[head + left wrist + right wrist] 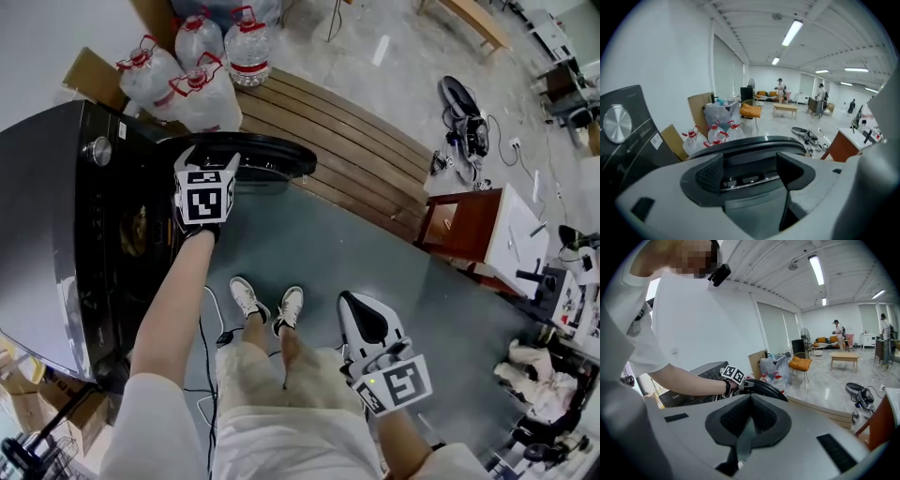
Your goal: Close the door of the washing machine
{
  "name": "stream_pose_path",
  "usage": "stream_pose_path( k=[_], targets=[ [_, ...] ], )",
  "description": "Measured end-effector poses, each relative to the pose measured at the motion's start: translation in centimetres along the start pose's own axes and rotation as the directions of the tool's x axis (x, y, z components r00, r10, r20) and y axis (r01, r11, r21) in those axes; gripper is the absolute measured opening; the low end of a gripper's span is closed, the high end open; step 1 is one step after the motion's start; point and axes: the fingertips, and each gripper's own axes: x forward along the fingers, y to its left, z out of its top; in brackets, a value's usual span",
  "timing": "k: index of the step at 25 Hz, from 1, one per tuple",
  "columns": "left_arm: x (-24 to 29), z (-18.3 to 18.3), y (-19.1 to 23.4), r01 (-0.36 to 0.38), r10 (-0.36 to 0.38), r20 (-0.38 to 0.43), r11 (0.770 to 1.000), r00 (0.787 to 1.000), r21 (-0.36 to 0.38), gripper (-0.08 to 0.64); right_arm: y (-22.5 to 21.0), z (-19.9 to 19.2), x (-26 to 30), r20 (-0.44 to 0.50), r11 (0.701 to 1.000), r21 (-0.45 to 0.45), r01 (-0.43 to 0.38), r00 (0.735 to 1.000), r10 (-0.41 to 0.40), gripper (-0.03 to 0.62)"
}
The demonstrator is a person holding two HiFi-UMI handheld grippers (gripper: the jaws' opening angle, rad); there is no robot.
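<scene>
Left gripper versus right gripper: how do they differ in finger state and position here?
Fingers: the left gripper has its fingers apart at the rim of the round black washing machine door; the right gripper has its fingers together on nothing. Place: the left gripper reaches out to the open door; the right gripper sits low beside the person's leg, away from it. Both carry a square-marker cube.

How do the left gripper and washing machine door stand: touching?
Cannot tell. Left gripper view: the left gripper straddles the washing machine door; no plain contact or gap.
</scene>
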Motion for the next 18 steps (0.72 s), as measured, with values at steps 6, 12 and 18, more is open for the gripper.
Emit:
stream_pose_path(
  k=[6,12,18],
  targets=[
    [-2.1,-0.7,-1.0,0.04,-0.027,0.066,0.978,0.997,-0.207,0.339,0.4,-0.4,0.0,-0.001,0.999,-0.002,-0.039,0.999,0.039,-0.002],
    [-4.2,-1.7,-3.5,0.075,-0.05,0.087,0.945,0.995,-0.319,0.339,0.8,-0.7,0.1,-0.006,0.996,-0.015,-0.085,0.996,0.085,-0.002],
    [-6.0,-3.7,-4.8,0.026,-0.01,0.053,0.948,0.999,-0.317,0.339,1.6,-0.6,0.0,-0.006,0.992,-0.032,-0.125,0.992,0.125,-0.002]
  ],
)
